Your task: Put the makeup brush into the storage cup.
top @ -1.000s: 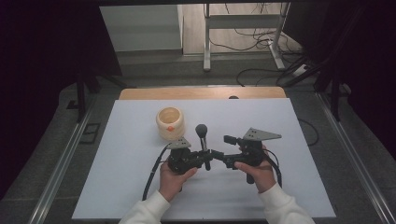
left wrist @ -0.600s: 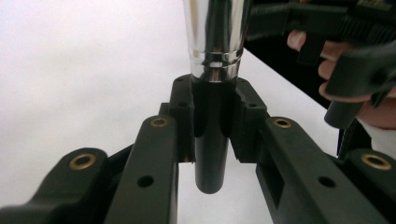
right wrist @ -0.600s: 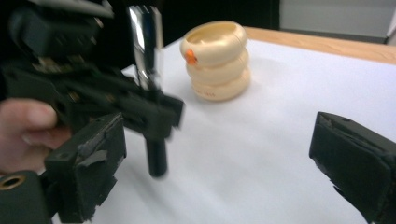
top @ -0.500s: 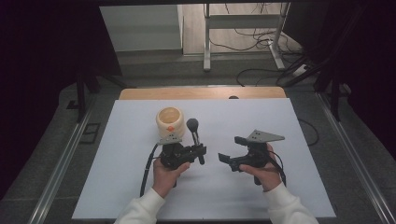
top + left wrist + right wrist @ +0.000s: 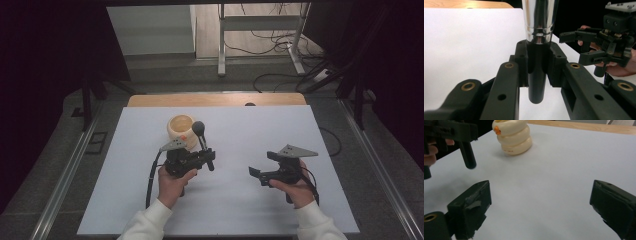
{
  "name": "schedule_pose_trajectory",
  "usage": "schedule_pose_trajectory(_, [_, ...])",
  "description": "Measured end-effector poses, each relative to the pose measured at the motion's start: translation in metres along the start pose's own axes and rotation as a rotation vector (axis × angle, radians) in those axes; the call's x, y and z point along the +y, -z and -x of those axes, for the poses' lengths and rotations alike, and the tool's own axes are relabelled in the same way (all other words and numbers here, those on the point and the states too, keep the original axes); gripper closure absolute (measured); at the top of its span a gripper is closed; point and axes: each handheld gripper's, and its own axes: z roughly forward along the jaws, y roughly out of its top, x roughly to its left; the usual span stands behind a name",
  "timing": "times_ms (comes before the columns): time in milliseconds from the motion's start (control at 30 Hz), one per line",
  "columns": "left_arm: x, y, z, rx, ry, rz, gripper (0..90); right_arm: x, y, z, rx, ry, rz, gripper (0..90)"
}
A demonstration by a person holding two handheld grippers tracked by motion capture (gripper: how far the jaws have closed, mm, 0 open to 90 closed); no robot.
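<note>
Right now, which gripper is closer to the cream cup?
Left. The left gripper sits just in front of the cream cup; the right gripper is far off to its right.

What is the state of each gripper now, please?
Left gripper: closed on the black handle of a microphone.
Right gripper: open, jaws just widened, nothing between them.

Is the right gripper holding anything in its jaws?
No, the right gripper has its jaws standing wide apart with just the bare white table between them.
</note>
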Motion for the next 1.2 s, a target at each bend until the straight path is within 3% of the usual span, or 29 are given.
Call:
schedule_pose_trajectory(167, [0.002, 0.002, -0.003, 0.013, -0.007, 0.002, 74.1, -0.011, 0.007, 0.008, -0.028, -0.004, -0.009, 5.8])
schedule_pose_trajectory(367, [0.005, 0.006, -0.004, 0.021, -0.025, 0.005, 74.1, -0.024, 0.009, 0.011, -0.075, 0.024, -0.04, 6.1])
schedule_pose_trajectory(500, [0.006, 0.008, -0.005, 0.024, -0.024, 0.008, 74.1, -0.03, 0.012, 0.014, -0.083, 0.016, -0.047, 7.1])
schedule_pose_trajectory(767, [0.009, 0.014, -0.008, 0.036, -0.021, 0.032, 74.1, -0.043, 0.021, 0.018, -0.109, 0.044, -0.063, 8.3])
schedule_pose_trajectory(1200, [0.019, 0.017, -0.016, 0.043, -0.035, 0.043, 74.1, -0.047, 0.02, 0.022, -0.13, 0.044, -0.068, 8.7])
